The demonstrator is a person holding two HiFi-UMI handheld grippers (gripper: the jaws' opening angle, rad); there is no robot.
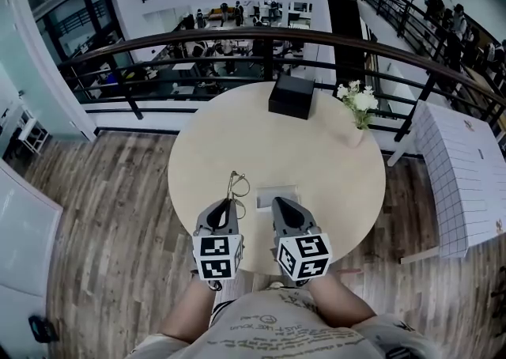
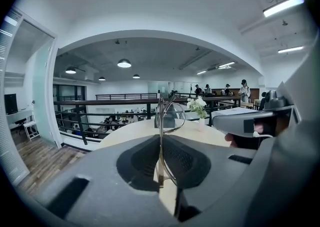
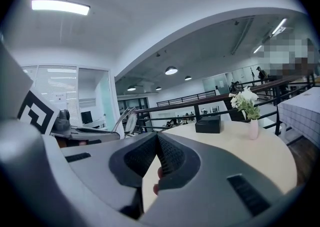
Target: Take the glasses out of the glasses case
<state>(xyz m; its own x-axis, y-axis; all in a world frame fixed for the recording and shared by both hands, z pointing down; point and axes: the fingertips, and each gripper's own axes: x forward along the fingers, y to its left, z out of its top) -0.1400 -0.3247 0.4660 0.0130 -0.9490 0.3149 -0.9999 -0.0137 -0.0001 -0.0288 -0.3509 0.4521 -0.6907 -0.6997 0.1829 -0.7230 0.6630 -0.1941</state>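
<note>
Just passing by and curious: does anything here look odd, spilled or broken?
Nothing is spilled or broken. The one odd sight is the glasses: they stand upright over the table, pinched by a thin side arm in the left gripper.

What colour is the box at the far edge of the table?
The box is black; it shows best in the head view.
</note>
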